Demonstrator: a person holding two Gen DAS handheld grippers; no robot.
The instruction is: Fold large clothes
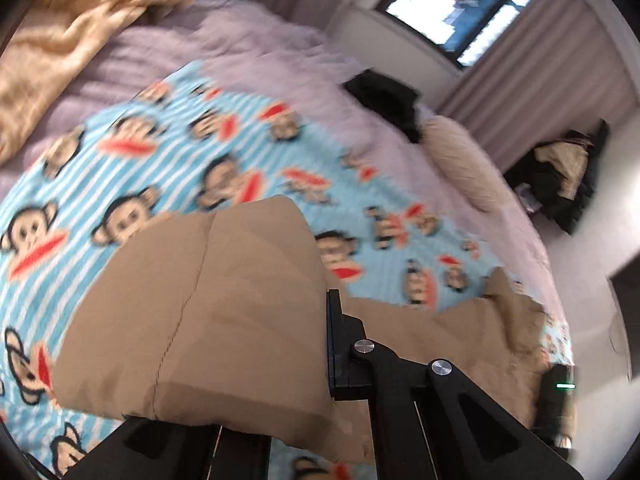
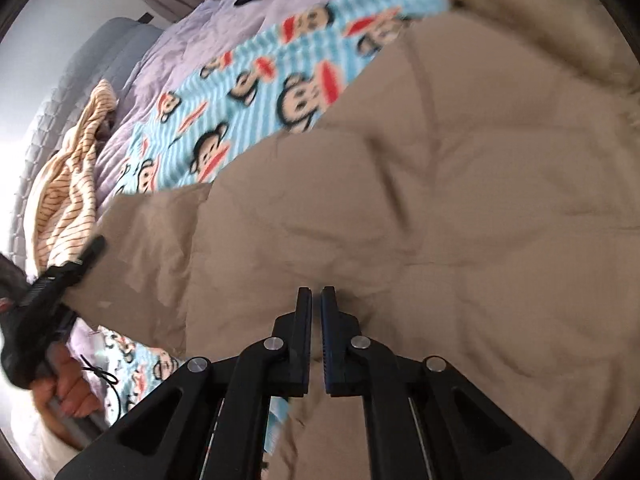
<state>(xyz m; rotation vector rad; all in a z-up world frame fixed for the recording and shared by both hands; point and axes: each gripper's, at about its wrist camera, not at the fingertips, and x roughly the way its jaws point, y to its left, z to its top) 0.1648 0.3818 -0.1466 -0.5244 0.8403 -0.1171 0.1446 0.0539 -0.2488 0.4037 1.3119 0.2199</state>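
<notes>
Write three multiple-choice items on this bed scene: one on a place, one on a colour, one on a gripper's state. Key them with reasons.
1. Where does the tan coat lie?
A. on the monkey-print blanket
B. on the floor
C. on a chair

2. What colour is the blanket's ground?
A. green
B. light blue with white stripes
C. solid red

3. What is the left gripper doing?
A. hanging open over nothing
B. holding a pillow
C. clamping a coat sleeve

Key: 1 A, print shows around it; 2 B, stripes visible; 3 C, tan fabric covers one finger.

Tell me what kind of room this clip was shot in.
Most likely a bedroom. A bed with a lilac cover fills both views, a monkey-print blanket is spread over it, and pleated curtains hang beside a window. A tan padded coat lies across the blanket.
</notes>
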